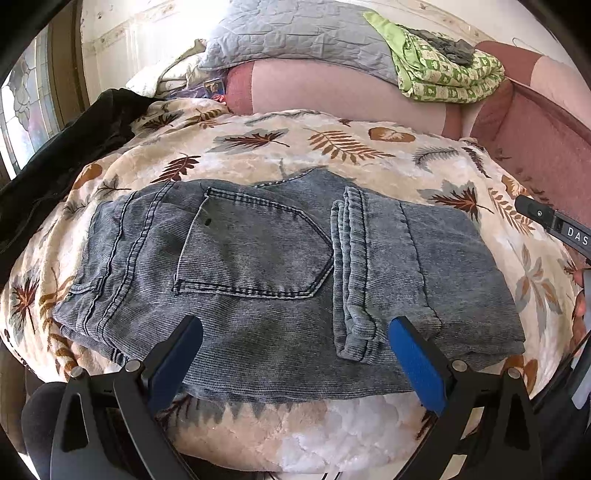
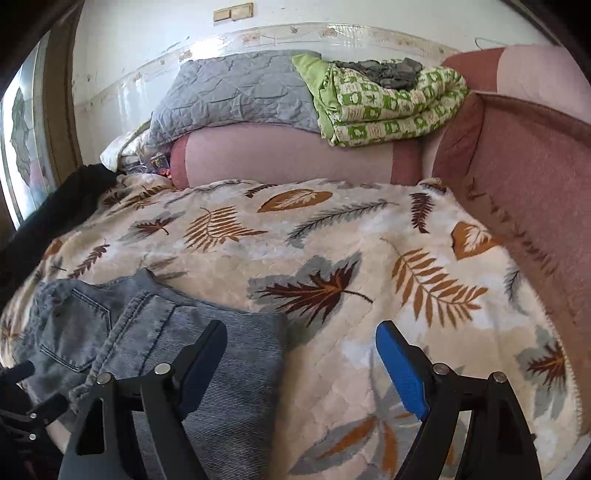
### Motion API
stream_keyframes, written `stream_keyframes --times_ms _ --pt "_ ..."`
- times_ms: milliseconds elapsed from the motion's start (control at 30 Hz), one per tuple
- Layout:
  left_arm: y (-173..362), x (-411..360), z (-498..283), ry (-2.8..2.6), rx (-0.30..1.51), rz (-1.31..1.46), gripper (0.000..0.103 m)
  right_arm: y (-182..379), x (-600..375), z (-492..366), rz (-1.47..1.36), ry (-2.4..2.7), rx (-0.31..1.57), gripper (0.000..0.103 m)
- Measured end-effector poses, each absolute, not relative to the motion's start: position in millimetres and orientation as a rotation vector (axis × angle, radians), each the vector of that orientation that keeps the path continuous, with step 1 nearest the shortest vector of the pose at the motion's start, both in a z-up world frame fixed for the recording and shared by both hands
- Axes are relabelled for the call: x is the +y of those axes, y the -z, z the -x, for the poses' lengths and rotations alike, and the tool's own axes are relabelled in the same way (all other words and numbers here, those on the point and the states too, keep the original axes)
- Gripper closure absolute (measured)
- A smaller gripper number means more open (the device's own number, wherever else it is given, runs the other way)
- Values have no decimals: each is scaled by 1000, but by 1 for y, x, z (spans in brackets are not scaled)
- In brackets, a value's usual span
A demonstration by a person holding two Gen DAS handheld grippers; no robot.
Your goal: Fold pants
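Two pairs of black tongs with blue-padded fingers are poised at the near edge of a cream plush blanket printed with brown and grey leaves point(image 1: 258, 147), and both stand released, jaws spread wide with nothing between them. One pair of faded grey-blue ribbed denim pants point(image 1: 266, 266) lies folded into a compact rectangle on that blanket, close to its near edge and toward the left side, back pocket facing up and the stacked leg hems lying across the pocket's right side. From the left wrist view, the left gripper point(image 1: 295, 354) sits over the near edge of the folded pants, its fingers straddling the middle of the bundle; whether they touch the cloth cannot be told. From the right wrist view, the right gripper point(image 2: 301, 354) sits at the right end of the pants point(image 2: 207, 354): its left finger lies over the denim, its right finger over bare blanket point(image 2: 369, 240), so the fold's right edge falls between the jaws. Beyond the blanket's far edge lie a pink bolster cushion point(image 1: 332, 92), a grey quilted cover point(image 1: 295, 33) and a folded green-and-white patterned quilt point(image 1: 443, 74).
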State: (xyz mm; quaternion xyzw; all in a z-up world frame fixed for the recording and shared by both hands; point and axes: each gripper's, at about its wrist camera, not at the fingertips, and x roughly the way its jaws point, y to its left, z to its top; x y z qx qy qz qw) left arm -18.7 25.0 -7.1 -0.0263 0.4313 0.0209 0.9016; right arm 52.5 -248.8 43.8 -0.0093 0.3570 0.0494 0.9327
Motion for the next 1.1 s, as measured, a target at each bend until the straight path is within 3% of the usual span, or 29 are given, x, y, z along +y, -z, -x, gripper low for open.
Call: stream_keyframes --times_ms 867,1100 --pt "5 20 27 -46 888 31 3 -47 -246 -50 132 -9 706 18" --pt "-6 59 39 -130 851 178 3 -46 -268 -54 -106 -157 764 15"
